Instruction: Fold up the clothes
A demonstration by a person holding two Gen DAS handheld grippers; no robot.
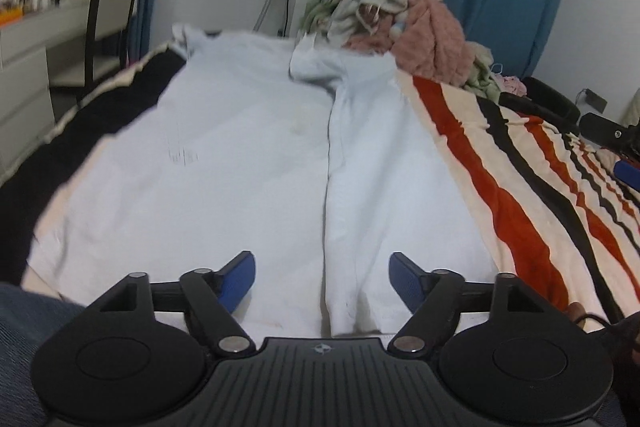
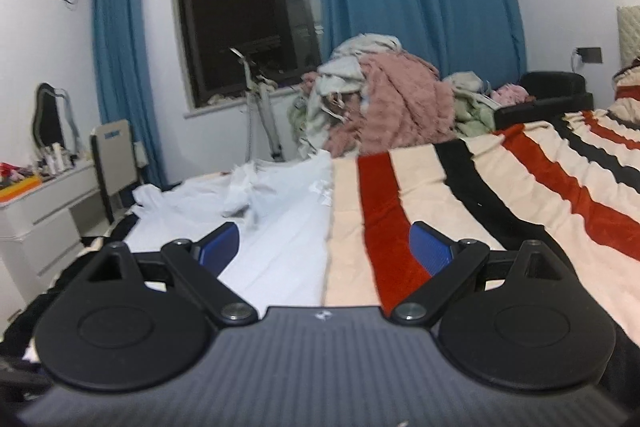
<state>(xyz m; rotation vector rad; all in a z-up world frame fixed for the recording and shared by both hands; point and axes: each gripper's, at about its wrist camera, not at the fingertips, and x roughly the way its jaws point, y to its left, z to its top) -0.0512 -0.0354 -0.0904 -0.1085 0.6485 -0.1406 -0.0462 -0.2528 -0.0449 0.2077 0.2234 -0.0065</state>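
The left gripper (image 1: 322, 277) hung with its blue pads (image 1: 240, 277) spread wide and nothing between them, just above the near edge of a white garment (image 1: 240, 155). The garment lay flat on a striped blanket (image 1: 520, 187), one side folded in along a lengthwise seam. The right gripper (image 2: 324, 247) was also spread and empty, over the garment's edge. A clothes pile (image 2: 384, 103) sat beyond

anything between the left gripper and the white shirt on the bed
Nothing visible does. The left gripper hangs open just above the pale white cotton shirt, which lies spread flat on the striped red, black and cream blanket. The heap of pink and cream laundry sits beyond the shirt's far end, clear of the path.
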